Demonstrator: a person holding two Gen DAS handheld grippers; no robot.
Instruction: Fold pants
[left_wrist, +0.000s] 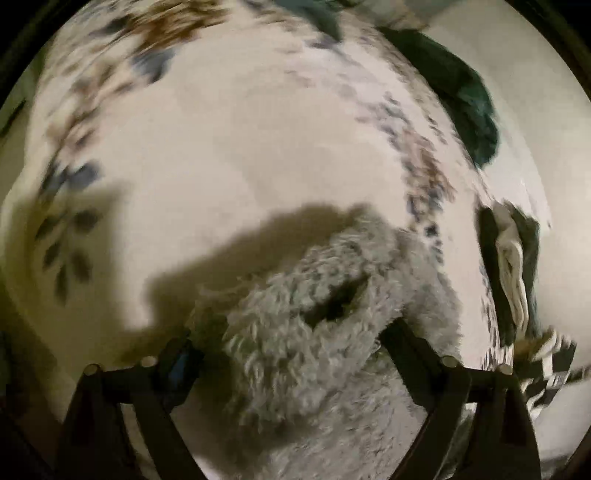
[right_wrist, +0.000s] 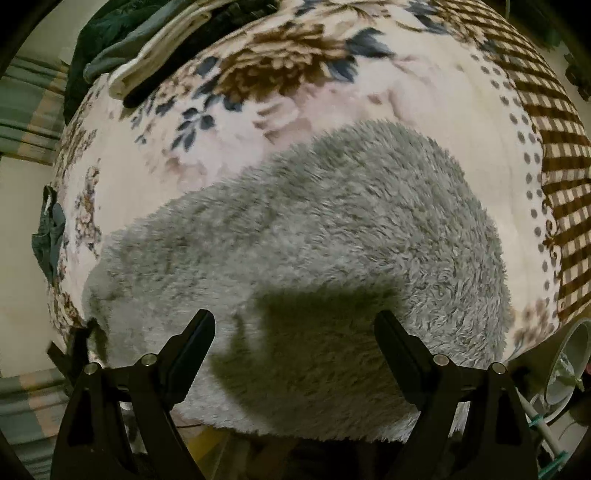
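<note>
Grey fluffy pants (right_wrist: 295, 251) lie spread on the floral blanket (right_wrist: 303, 74), filling the right wrist view from centre down to six o'clock. The right tool (right_wrist: 295, 343) hangs above them, jaws wide, gripping nothing. The left tool (left_wrist: 288, 350) has a bunched fold of the pants (left_wrist: 295, 325) between its fingers, though blur hides whether they pinch it; dark clothes (left_wrist: 458, 88) sit at one o'clock.

The fleece pants (right_wrist: 295, 251) lie on the blanket (right_wrist: 369, 99), filling the right wrist view's middle. A clothes pile (right_wrist: 147, 55) sits at eleven o'clock at the blanket's edge, and a small garment (right_wrist: 50, 236) hangs at nine o'clock.
</note>
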